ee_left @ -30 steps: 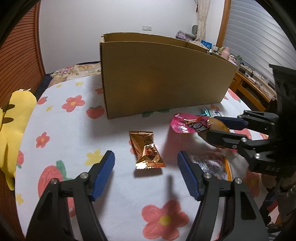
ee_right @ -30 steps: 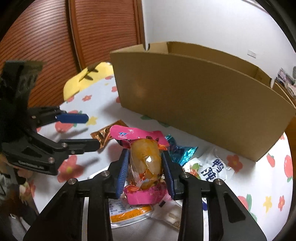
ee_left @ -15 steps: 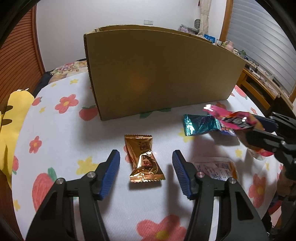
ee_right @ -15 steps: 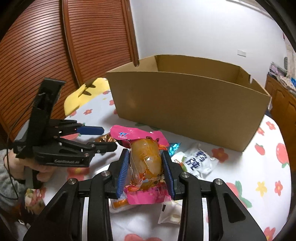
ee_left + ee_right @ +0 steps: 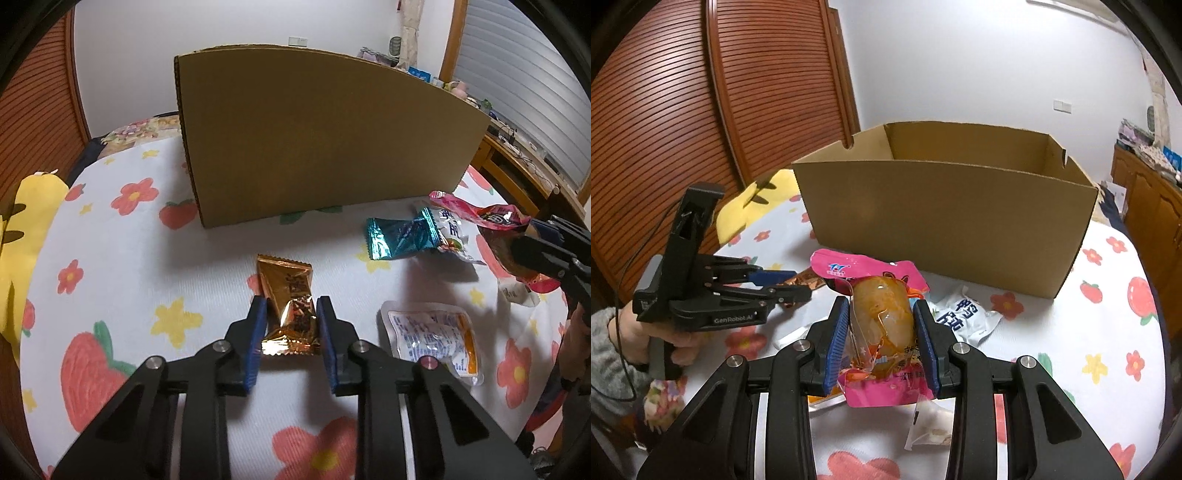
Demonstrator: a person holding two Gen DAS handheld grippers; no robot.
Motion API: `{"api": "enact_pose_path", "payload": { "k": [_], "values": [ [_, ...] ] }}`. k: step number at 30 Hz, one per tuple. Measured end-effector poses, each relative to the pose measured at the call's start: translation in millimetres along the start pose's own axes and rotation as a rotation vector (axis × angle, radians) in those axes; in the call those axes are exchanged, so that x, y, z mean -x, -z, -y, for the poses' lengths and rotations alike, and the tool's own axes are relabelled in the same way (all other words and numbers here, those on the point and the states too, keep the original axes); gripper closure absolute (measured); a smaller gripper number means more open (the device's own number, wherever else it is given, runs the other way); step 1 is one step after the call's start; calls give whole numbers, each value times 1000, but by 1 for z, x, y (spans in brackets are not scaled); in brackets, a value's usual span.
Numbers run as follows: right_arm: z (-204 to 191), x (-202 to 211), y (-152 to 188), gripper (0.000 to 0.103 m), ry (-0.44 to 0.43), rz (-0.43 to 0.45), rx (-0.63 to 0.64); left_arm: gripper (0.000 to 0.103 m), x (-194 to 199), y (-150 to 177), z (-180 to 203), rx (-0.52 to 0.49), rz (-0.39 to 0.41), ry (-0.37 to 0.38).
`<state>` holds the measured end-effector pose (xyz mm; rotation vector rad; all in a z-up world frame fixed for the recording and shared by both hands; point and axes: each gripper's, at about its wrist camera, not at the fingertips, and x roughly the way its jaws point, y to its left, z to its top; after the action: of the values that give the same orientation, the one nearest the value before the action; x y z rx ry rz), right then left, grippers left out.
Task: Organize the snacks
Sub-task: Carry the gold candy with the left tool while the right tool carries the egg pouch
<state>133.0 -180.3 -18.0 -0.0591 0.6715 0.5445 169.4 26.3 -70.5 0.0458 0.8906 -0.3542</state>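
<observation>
Floral tablecloth (image 5: 122, 266) bears one box (image 5: 325, 140); left claw (image 5: 290, 325) clamps one gold packet (image 5: 291, 306), right claw (image 5: 882, 339) one pink pouch (image 5: 879, 321).

Home bedroom, flower-and-strawberry printed sheet (image 5: 122, 258) under a cardboard box (image 5: 945, 218), yellow plush (image 5: 22, 229) left of it, slatted wooden wardrobe doors (image 5: 701, 110) behind

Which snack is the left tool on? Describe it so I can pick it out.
Start at the cardboard box on the flowered cloth. In front of its wall lies a gold foil packet, pinched by the left tool. It is the only gold wrapper; its neighbour is teal.
</observation>
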Motion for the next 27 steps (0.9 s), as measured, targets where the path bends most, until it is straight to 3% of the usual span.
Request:
{"api": "enact_pose_path", "payload": {
  "k": [27],
  "values": [
    [-2,33,13,68,79,35,-4,80,78,11,9,-5,125,41]
  ]
}}
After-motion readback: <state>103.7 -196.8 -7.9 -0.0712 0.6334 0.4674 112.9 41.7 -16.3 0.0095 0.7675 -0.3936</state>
